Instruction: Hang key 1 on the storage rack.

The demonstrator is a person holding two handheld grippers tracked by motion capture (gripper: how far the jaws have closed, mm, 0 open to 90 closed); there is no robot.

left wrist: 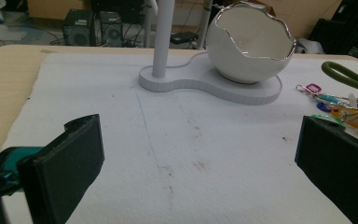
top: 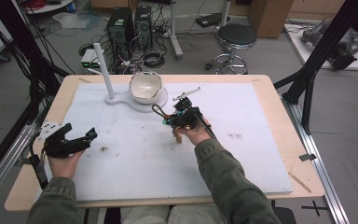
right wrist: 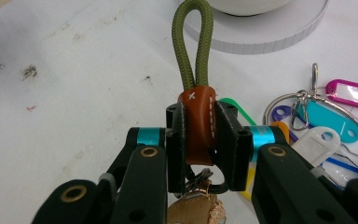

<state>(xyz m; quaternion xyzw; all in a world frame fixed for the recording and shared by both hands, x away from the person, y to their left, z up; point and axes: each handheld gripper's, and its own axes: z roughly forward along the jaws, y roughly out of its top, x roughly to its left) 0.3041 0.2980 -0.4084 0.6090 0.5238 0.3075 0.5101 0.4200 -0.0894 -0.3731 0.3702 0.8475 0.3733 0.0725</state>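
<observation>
the right gripper (right wrist: 200,135) is clenched on the brown leather tab of the key bunch (right wrist: 196,123) near the eggshell bowl (top: 145,87) (left gripper (left wrist: 191,158) idle, jaws apart), so the lift toward the white post (top: 101,67) probably comes next.

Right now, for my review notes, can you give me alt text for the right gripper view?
The right gripper is shut on the brown leather tab of a keychain, whose olive cord loop points up toward the white stand base. A bunch of coloured key tags on a ring lies to the right on the white mat.
</observation>
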